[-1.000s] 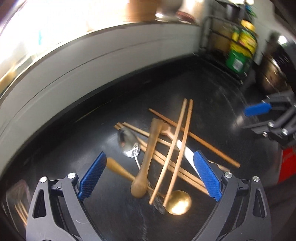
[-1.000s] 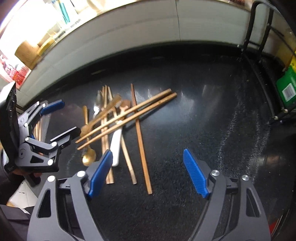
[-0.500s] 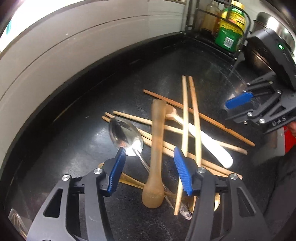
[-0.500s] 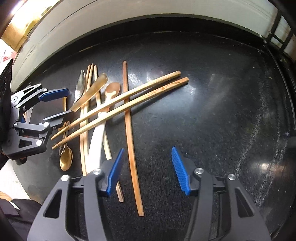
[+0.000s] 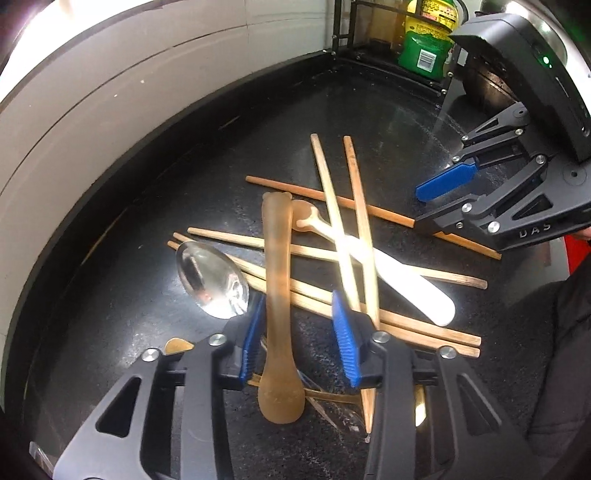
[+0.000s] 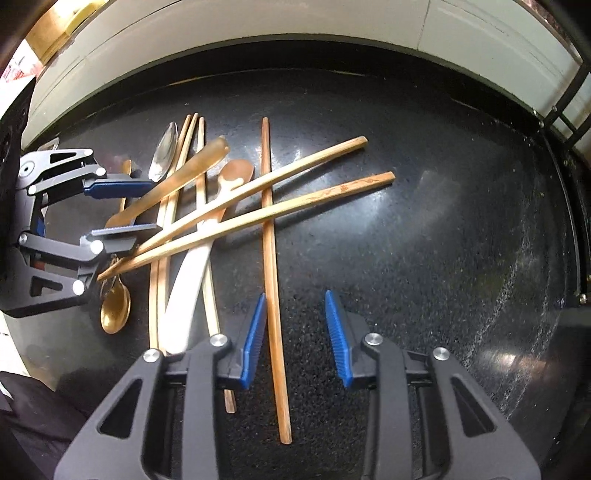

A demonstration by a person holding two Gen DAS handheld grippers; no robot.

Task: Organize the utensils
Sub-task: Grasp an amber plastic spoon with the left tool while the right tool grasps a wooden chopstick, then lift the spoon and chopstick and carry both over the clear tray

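A kitchen: a black speckled counter point(image 6: 424, 258) against a white wall point(image 5: 110, 85), a wire rack point(image 5: 369, 40) of bottles point(image 5: 424, 48), a metal pot point(image 5: 487, 88), scattered chopsticks point(image 6: 295, 210) and spoons point(image 5: 210, 273).

I see a black speckled countertop point(image 6: 424, 258) running under a pale wall point(image 5: 110, 92); at its far corner a black wire rack point(image 5: 343, 33) holds a green labelled container point(image 5: 424, 53); a dark pot point(image 5: 487, 92) sits just beside the rack.
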